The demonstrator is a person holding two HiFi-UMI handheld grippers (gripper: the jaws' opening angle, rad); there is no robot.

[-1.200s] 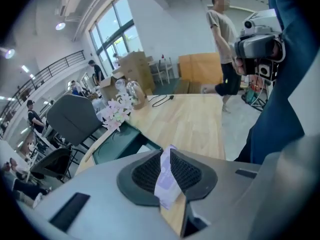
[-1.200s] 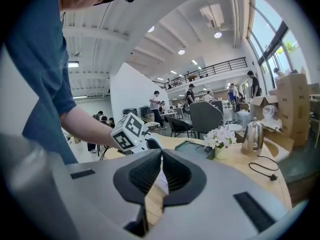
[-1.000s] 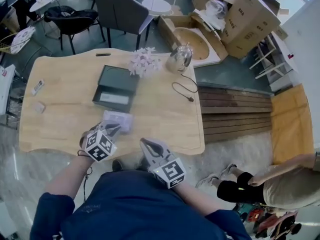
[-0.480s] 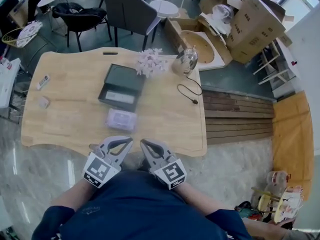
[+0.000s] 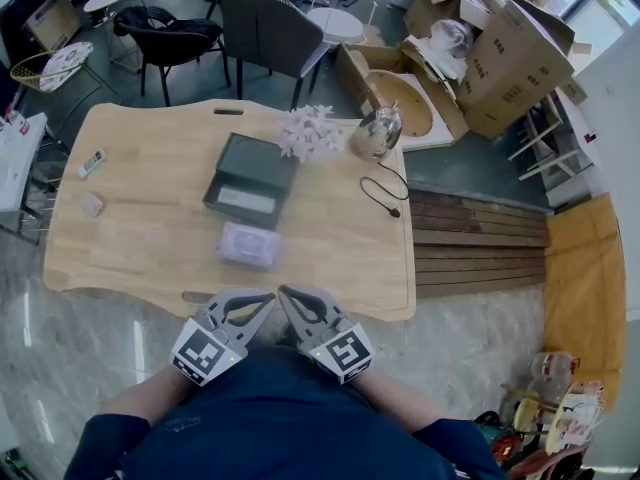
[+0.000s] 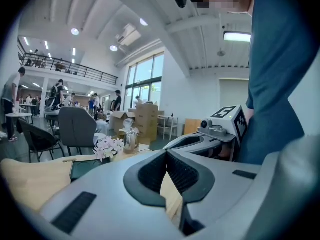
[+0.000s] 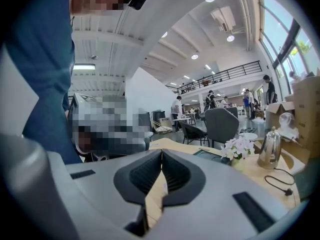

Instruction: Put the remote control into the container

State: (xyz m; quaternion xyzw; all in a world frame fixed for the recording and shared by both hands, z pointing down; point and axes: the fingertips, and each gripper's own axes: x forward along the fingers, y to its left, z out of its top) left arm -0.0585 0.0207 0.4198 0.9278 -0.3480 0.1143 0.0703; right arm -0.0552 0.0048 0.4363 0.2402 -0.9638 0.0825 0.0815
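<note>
A small white remote control (image 5: 91, 161) lies near the table's far left edge. A dark open box (image 5: 250, 178) with a pale flat item inside sits mid-table. In front of it is a translucent lilac container (image 5: 247, 244); what it holds I cannot tell. My left gripper (image 5: 267, 297) and right gripper (image 5: 284, 292) are both shut and empty. They are held side by side against my body, just off the table's front edge. The left gripper view shows its pads (image 6: 166, 153) pressed together, and so do the right pads (image 7: 161, 151).
White flowers (image 5: 311, 132), a metal kettle (image 5: 376, 134) and a black cable (image 5: 379, 189) are at the back right of the wooden table (image 5: 150, 248). A small grey block (image 5: 92, 204) lies at the left. Chairs and cardboard boxes stand beyond the table.
A second ago my left gripper was out over the lilac container. It has drawn back to my body and stands beside the right gripper. The container stays on the table.
</note>
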